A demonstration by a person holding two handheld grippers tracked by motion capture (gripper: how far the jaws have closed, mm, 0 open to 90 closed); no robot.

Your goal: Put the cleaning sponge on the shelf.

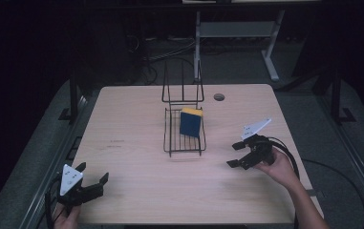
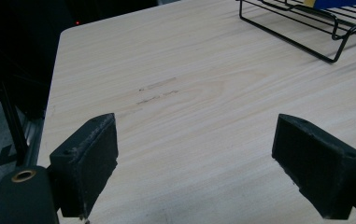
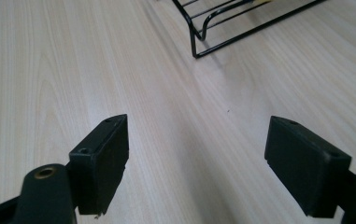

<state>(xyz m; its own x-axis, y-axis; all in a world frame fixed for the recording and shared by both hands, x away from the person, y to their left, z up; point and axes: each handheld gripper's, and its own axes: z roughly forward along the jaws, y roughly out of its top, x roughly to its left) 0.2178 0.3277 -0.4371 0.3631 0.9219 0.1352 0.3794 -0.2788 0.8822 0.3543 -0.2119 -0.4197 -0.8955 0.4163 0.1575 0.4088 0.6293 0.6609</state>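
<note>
Light wood-grain table [image 1: 136, 191] carries a black wire rack [image 1: 185, 138] near its centre, with a tall looped back section on the far side. A blue-and-yellow rectangular sponge [image 1: 190, 121] stands on edge inside the rack, at its right side, yellow layer uppermost. Left gripper [image 1: 93, 183] sits at the near left corner of the table, jaws spread wide, nothing between them — bare wood under it in the left gripper view [image 2: 196, 154]. Right gripper [image 1: 234, 155] is held to the right of the rack, apart from it, jaws likewise wide and empty; in the right gripper view [image 3: 196, 154] the rack corner [image 3: 213, 37] lies ahead.
</note>
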